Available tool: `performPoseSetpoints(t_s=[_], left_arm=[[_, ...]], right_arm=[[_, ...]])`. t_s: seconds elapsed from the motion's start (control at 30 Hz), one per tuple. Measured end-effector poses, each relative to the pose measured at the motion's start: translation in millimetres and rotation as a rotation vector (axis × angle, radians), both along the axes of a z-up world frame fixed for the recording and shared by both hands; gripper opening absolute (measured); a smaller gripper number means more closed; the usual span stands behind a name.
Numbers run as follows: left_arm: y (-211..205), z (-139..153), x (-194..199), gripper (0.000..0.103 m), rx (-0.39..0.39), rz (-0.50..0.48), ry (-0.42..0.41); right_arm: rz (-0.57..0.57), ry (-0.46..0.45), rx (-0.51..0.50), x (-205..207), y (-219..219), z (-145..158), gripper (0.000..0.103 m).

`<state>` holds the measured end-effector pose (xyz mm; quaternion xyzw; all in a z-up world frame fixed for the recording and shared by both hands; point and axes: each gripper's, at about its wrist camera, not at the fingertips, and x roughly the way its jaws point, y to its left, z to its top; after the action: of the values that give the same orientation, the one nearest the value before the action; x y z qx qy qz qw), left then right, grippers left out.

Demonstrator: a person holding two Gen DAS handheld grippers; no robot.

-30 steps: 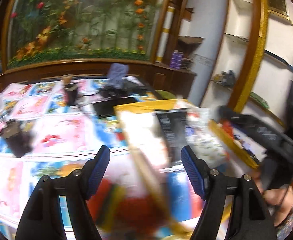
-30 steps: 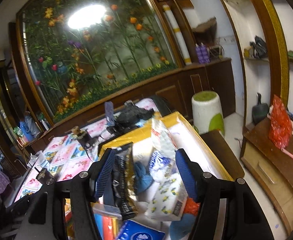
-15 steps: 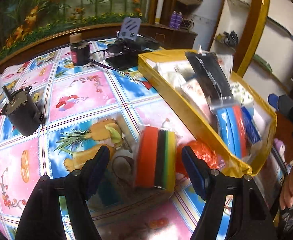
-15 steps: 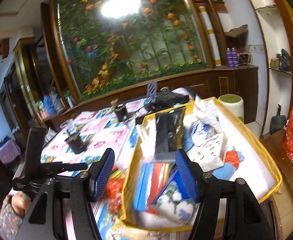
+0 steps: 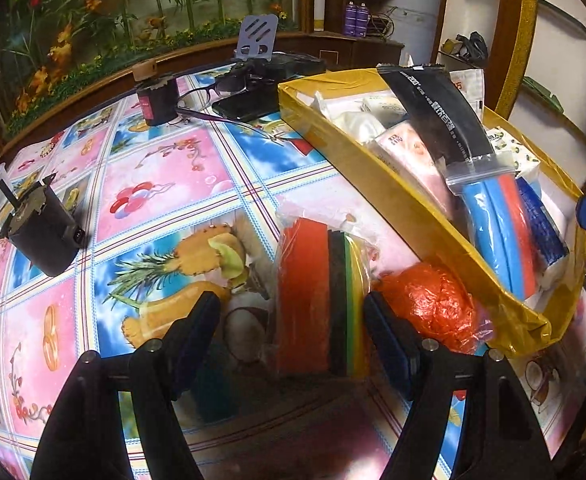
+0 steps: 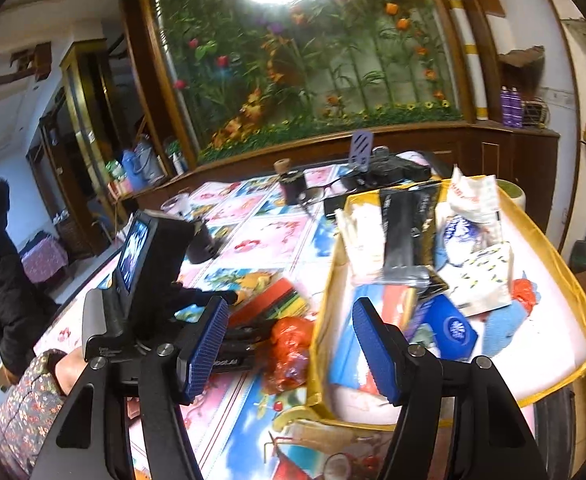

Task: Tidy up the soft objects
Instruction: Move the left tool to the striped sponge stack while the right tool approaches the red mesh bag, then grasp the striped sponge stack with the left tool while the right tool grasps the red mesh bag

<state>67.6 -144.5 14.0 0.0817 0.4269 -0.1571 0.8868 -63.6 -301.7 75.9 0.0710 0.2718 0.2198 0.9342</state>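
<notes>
Lowered since a second ago, the left gripper [image 5: 289, 312] is standing wide around a bagged sponge stack [image 5: 321, 296] near the table's front edge, beside the yellow box [image 5: 373, 160]. Over that box's near wall the right gripper [image 6: 291, 344] is opening, empty; a red bag [image 5: 433, 304] is partly hidden.

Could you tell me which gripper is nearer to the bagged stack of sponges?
Left gripper: the sponges sit between its fingers. The right gripper hangs farther back, by the yellow box.

White "200" among otherwise unreadable characters on the black packet [image 5: 437, 108] in the yellow box [image 5: 373, 160].
</notes>
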Motion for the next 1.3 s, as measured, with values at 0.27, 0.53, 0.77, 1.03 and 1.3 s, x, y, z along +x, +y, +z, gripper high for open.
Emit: performPoseSetpoints(t_s=[0.27, 0.53, 0.77, 1.03, 1.3], left_arm=[[37, 1, 16, 0.059, 0.002, 0.196, 0.008], [55, 1, 20, 0.059, -0.015, 0.279, 0.024], [56, 1, 20, 0.059, -0.016, 0.285, 0.027], [56, 1, 20, 0.060, -0.015, 0.284, 0.027], [57, 1, 20, 0.060, -0.013, 0.287, 0.027]], right_arm=[[0.064, 0.051, -0.122, 5, 35, -9, 0.070], [0.095, 0.086, -0.389, 27, 86, -16, 0.063], [0.132, 0.186, -0.672, 57, 112, -44, 0.052], [0.175, 0.184, -0.650, 57, 116, -42, 0.031], [0.133, 0.187, -0.449, 69, 104, -37, 0.035]])
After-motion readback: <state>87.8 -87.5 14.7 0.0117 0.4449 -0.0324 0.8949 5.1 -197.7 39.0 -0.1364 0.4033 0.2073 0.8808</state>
